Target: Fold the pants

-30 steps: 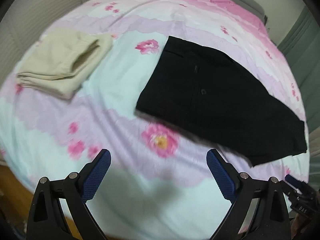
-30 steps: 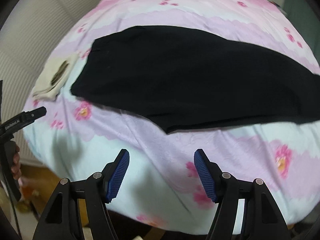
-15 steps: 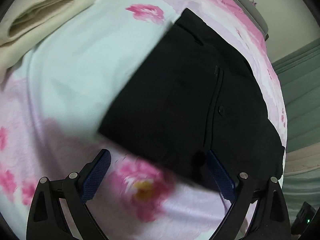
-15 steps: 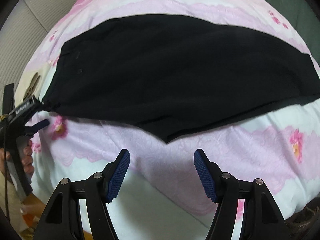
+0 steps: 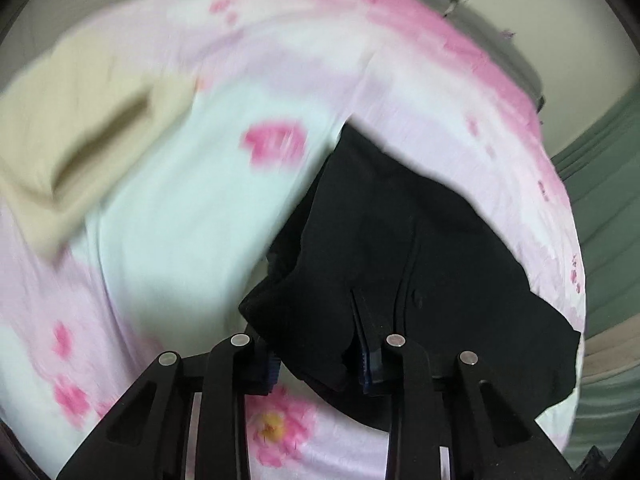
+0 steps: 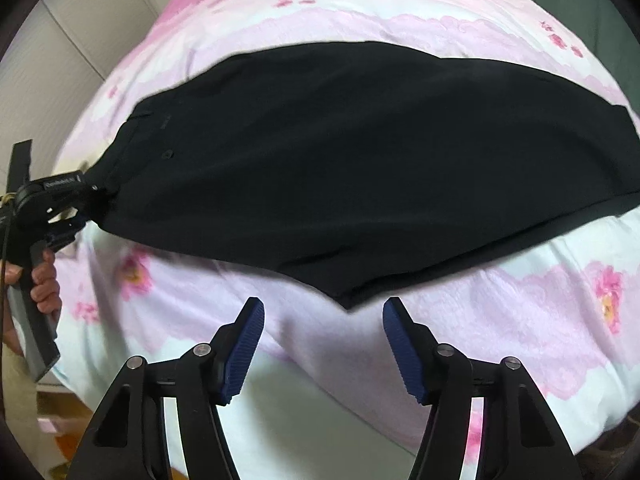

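Two views show one pair of black pants (image 5: 400, 248) on a bed with a pink floral bedspread (image 5: 192, 216).

Left wrist view: the left gripper (image 5: 318, 364) sits at the lower middle of the frame, its jaws drawn close together and clamped on a bunched edge of the black pants near the waistband. From there the cloth runs up and to the right across the middle of the frame. A folded beige garment (image 5: 80, 140) lies at the upper left, well apart from the pants. This view is blurred.

Right wrist view: the black pants (image 6: 360, 152) spread wide across the middle of the frame, lying on the bedspread (image 6: 500, 320). Their lowest pointed corner hangs just above the gap between the blue pads of the right gripper (image 6: 323, 350), which stands with jaws wide apart and touches no cloth. At the left edge the left gripper (image 6: 86, 200), held by a hand (image 6: 42, 280), pinches the waistband end of the pants.
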Tool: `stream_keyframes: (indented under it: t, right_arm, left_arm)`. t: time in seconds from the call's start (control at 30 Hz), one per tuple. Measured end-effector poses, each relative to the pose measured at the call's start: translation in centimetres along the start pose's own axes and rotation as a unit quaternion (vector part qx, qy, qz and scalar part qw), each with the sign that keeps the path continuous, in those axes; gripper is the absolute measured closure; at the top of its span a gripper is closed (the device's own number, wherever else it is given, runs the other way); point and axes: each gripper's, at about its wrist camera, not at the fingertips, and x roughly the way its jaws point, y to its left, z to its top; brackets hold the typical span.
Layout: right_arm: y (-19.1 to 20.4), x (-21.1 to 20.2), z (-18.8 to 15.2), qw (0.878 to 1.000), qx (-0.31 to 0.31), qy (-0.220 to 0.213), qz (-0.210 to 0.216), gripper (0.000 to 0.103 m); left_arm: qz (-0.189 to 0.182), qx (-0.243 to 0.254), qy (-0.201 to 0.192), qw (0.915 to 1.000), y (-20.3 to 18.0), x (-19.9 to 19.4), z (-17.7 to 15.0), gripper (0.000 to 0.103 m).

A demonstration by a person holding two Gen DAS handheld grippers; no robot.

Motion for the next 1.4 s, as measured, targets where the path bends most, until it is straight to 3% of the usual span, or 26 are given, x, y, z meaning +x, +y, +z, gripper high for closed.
stream_keyframes:
  t: [0.17, 0.37, 0.67, 0.7, 0.73, 0.77, 0.93, 1.07, 1.17, 1.2, 1.27, 1.3, 1.4]
  right_arm:
    - [-0.6, -0.9, 0.9, 0.999, 0.017, -0.019, 0.028, 0.048]
    - [-0.7, -2.2, 2.3, 0.998, 0.018, -0.044, 0.041, 0.048]
    - [-3.5, 2.5, 3.2, 0.988, 0.114, 0.005, 0.109, 0.048]
    - [-3.4, 2.5, 3.3, 0.988, 0.113, 0.000, 0.107, 0.051]
    - [-2.9, 2.1, 3.6, 0.990, 0.098, -0.010, 0.099, 0.070]
    - [-2.4, 2.0, 3.8, 0.992, 0.084, -0.009, 0.094, 0.083]
    - [0.2, 0.5, 2.4, 0.996, 0.039, -0.012, 0.076, 0.090]
    - [1.3, 3.9, 0.6, 0.997, 0.035, 0.041, 0.060, 0.090]
    - [1.2, 5.0, 0.5, 0.997, 0.045, 0.047, 0.045, 0.088]
    - [1.2, 5.1, 0.7, 0.996, 0.051, 0.053, 0.041, 0.081]
    - [1.1, 5.0, 0.7, 0.996, 0.054, 0.072, 0.022, 0.067]
    - [0.9, 4.6, 0.4, 0.996, 0.053, 0.076, 0.010, 0.063]
    - [0.1, 2.6, -0.2, 0.996, 0.047, 0.073, -0.009, 0.061]
  left_arm:
    - [0.017, 0.045, -0.015, 0.9987, -1.6, -0.4, 1.3, 0.075]
    - [0.026, 0.044, -0.008, 0.9987, -1.2, -0.2, 0.9, 0.075]
    - [0.031, 0.051, 0.004, 0.9982, -1.0, 0.3, 1.0, 0.075]
    - [0.032, 0.049, 0.007, 0.9983, -0.8, 0.5, 1.0, 0.075]
    - [0.033, 0.048, 0.011, 0.9983, -0.4, 0.6, 0.8, 0.075]
    - [0.039, 0.049, 0.014, 0.9979, 0.0, 0.9, 0.6, 0.075]
    - [0.063, 0.059, 0.037, 0.9956, 1.9, 2.2, -0.9, 0.074]
    - [0.071, 0.055, 0.064, 0.9939, 2.8, 3.9, -1.5, 0.074]
    - [0.086, 0.076, 0.068, 0.9911, 2.3, 4.0, -1.6, 0.069]
    - [0.090, 0.079, 0.068, 0.9904, 2.2, 3.9, -1.6, 0.064]
    - [0.125, 0.086, 0.078, 0.9854, 2.2, 3.5, -1.5, 0.044]
    - [0.150, 0.100, 0.072, 0.9811, 2.0, 2.5, -1.6, 0.044]
    - [0.158, 0.166, 0.045, 0.9723, 0.2, -0.6, -2.6, 0.044]
